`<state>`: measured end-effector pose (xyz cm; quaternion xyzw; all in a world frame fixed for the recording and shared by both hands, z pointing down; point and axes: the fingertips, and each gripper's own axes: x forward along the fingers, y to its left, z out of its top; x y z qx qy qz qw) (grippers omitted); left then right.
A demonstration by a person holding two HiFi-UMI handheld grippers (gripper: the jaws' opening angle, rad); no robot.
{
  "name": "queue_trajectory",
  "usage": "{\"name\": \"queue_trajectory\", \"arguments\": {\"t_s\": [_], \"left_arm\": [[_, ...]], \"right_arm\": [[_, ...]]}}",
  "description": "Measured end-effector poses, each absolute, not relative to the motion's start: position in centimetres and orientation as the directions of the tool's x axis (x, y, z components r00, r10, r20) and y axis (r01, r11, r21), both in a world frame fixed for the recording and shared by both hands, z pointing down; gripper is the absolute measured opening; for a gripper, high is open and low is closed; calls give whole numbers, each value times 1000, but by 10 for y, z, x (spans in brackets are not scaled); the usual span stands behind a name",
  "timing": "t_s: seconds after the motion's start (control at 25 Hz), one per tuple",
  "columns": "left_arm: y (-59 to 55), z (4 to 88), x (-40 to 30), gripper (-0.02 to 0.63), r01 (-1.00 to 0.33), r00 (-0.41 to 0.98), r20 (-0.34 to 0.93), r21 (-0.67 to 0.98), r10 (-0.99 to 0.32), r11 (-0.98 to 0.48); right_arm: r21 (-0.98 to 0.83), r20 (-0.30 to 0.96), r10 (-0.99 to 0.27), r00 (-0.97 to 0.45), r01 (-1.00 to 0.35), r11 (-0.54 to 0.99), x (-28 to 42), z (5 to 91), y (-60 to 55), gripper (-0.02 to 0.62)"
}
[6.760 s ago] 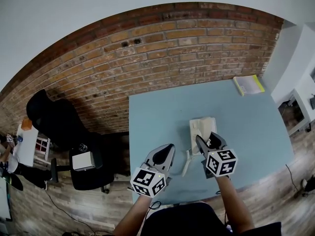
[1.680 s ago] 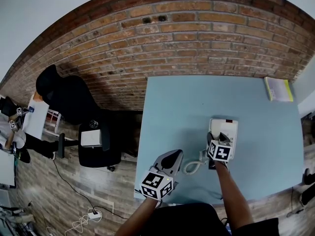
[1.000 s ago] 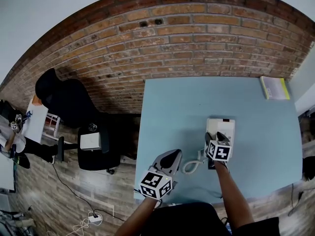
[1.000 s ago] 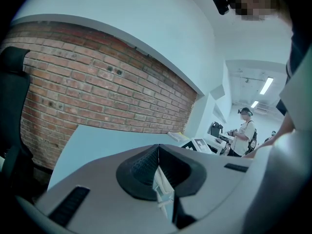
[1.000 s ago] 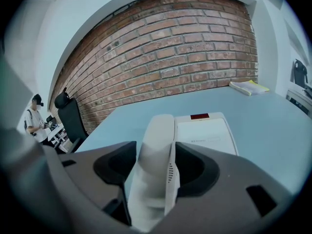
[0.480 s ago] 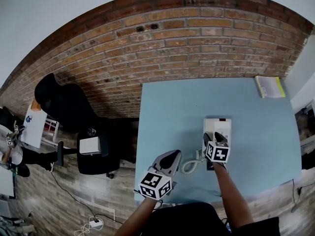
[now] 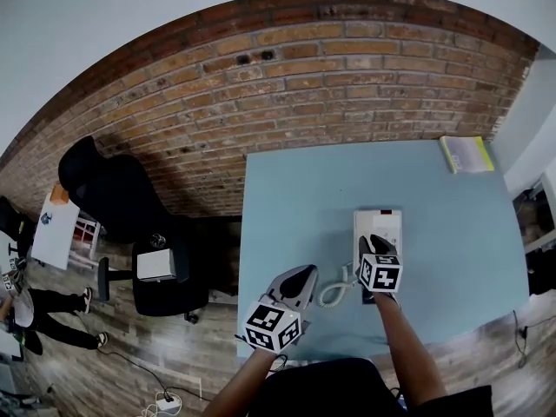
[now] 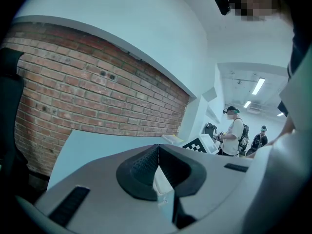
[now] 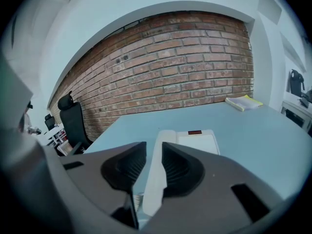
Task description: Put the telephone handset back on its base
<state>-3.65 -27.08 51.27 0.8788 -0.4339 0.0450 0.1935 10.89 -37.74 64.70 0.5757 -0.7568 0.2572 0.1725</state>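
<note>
And the handset [image 9: 166, 134] is down. It lies along the left side of the telephone base [image 9: 199, 143], seated in its cradle as far as the right gripper view shows, with the coiled cord [image 7: 333, 292] trailing off the base's near-left corner onto the blue table [image 7: 295, 189]. By my reading the placing step is done and this is the let-go.

Now the right gripper [image 9: 154, 145]. It hangs just above the near end of the base with its jaws roughly half spread, and they have just been closing. The handset shows through the gap between them, but I judge the pads are not pinching it. It looks released, sitting on the base below.

The left gripper [image 8: 158, 147] sits well to the near-left of the base, off the table's front edge. Its jaws are pressed together at the tips with nothing in them, so it plays no part here.

What's next? Probably just pulling the right gripper clear without snagging the cord or nudging the handset. A quick look to check it sits flat would not hurt.
</note>
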Motion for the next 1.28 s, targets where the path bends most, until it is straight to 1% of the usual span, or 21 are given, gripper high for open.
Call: {"name": "queue_trajectory", "arguments": {"t_s": [0.04, 0.12, 0.4, 1.28], "left_arm": [[-270, 511, -36, 9, -778, 622, 244, 300, -744, -552], [-268, 508, -37, 9, -775, 626, 238, 298, -743, -558], [-256, 500, -38, 9, -760, 644, 221, 291, -732, -581], [-230, 481, -59, 9, -712, 697, 165, 280, -698, -644]], "right_arm": [[-178, 552, -790, -267, -963, 201, 110, 644, -376, 88], [-158, 542, -801, -256, -967, 202, 111, 637, -373, 60], [-164, 508, -817, -273, -962, 219, 104, 617, -358, 21], [-182, 294, -885, -360, -931, 318, 54, 521, -300, 14]]}}
